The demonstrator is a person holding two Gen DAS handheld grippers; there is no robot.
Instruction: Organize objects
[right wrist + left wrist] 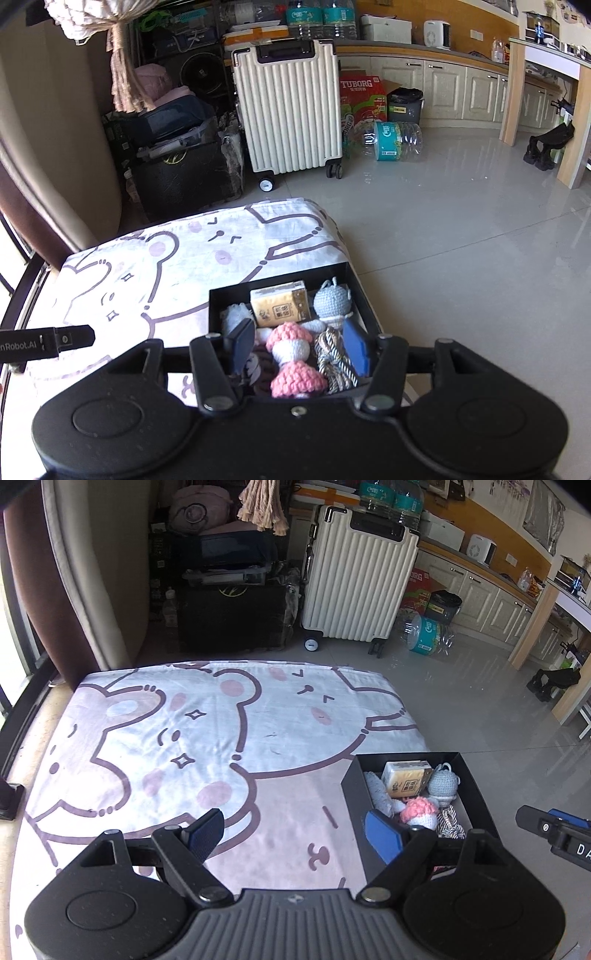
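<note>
left gripper [295, 836]: jaws wide apart, nothing between, angled downward | right gripper [301, 345]: jaws parted, gripping nothing, angled downward

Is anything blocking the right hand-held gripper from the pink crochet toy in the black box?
Nothing visible does. The right hand-held gripper hangs open over the black box, the pink crochet toy uncovered between its fingers.

Daylight from the left glares off the floor [461, 206]; fisheye bends edges; detail sharp.
</note>
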